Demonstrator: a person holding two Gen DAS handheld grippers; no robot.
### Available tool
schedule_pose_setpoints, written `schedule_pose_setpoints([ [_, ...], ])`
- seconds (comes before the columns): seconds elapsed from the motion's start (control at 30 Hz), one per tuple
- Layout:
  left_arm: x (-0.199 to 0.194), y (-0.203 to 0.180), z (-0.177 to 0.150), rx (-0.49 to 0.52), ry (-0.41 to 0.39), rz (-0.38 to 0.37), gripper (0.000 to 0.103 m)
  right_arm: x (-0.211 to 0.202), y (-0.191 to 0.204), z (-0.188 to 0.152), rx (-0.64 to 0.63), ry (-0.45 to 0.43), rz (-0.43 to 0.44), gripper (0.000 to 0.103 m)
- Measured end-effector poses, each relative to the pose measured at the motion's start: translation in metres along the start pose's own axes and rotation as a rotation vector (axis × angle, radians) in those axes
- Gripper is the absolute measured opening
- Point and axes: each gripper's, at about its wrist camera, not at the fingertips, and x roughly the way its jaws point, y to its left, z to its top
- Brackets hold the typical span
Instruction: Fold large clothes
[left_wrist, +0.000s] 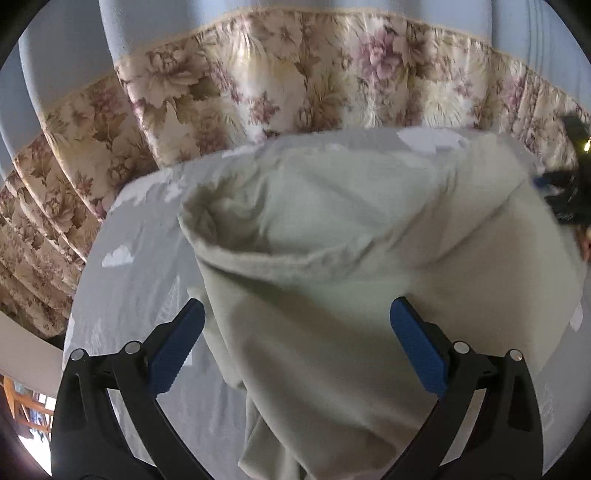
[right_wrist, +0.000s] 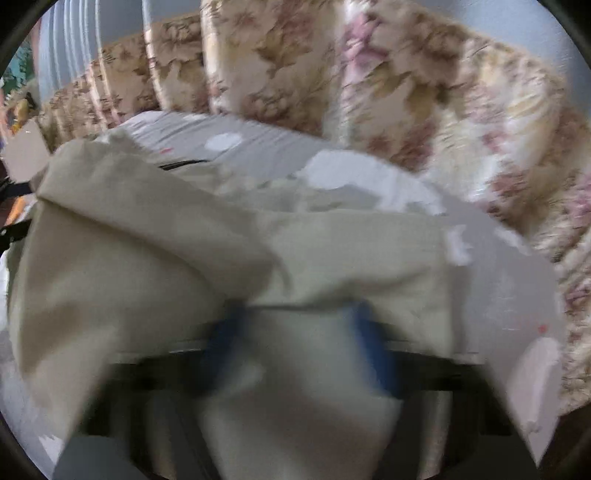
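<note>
A: Which step was this?

B: Mid-fold. The pale green garment (left_wrist: 332, 258) lay bunched on the grey sheet (left_wrist: 140, 295) of the bed, a hemmed opening gaping up on its left side. Exact type of garment couldn't be told.

A: Left tongs?

B: The left gripper (left_wrist: 297, 314) stood spread wide, blue pads (left_wrist: 173, 350) well apart, nothing pinched. It hovered over the near part of the cloth, one finger over the sheet just beside the cloth's left edge, the other over the fabric.

A: Right one?

B: Blurry. The right gripper (right_wrist: 295, 321) sat buried under a fold of the same garment (right_wrist: 147, 258); blue pads (right_wrist: 373, 343) showed on either side of a bunch of cloth. It read as closed down on the fabric, though blur kept the contact itself from being clear.

A: Background?

B: Floral curtain (left_wrist: 295, 74) behind the bed, hanging in pleats. Nothing else mattered.

A: What did the next move call for?

B: Judgement only: the left gripper needed to drop onto an edge, likely the near-left hem, and pinch it so both hands held cloth. Then the pair could lift and spread the bunch flat before laying one half over the other. Grabbing more than one layer looked like the risk.
</note>
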Motion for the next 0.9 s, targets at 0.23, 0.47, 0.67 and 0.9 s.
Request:
schedule_pose_setpoints([
  [0.23, -0.013, 0.004, 0.014, -0.068, -0.053, 0.004, 0.1, -0.057, -0.09, 0.012, 0.447, -0.3, -0.309, 0.0],
  [0.47, 0.033, 0.003, 0.024, -0.056, 0.063, -0.062, 0.1, -0.064, -0.092, -0.012, 0.403, -0.248, 0.011, 0.049],
  [0.67, 0.082, -0.003, 0.047, -0.128, 0.169, -0.186, 0.068, -0.019, -0.025, 0.003, 0.131, -0.05, 0.041, 0.079],
  [0.9, 0.066, -0.007, 0.064, -0.178, 0.06, -0.234, 0.005, -0.023, -0.005, 0.005, 0.171, -0.213, -0.032, 0.002],
])
